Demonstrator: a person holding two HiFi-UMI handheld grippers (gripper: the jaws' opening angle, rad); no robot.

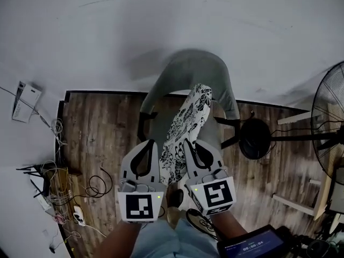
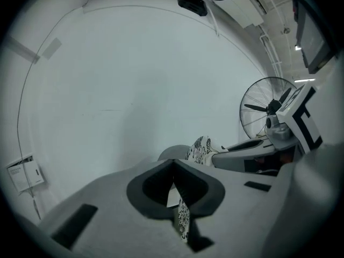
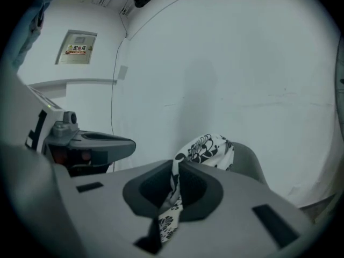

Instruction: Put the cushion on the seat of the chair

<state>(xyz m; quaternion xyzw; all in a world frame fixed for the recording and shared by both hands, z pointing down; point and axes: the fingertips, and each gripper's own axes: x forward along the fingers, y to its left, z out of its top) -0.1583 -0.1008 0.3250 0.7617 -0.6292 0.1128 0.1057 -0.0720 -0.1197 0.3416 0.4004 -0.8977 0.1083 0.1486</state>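
L claw (image 1: 152, 142), R claw (image 1: 188, 143) pinching cushion (image 1: 189, 117) edge, over chair (image 1: 188, 69), fan (image 1: 329, 112) nearby

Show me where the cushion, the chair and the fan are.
cushion (image 1: 185, 123), head view, middle of its patterned cover.
chair (image 1: 185, 71), head view, its grey backrest.
fan (image 1: 329, 109), head view, its wire guard.

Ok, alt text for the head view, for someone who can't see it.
The left gripper and right gripper clamp the near edge of a black-and-white floral cushion, held on edge over a grey chair by a white wall. Wood floor, fan at right, tangled cables at left.
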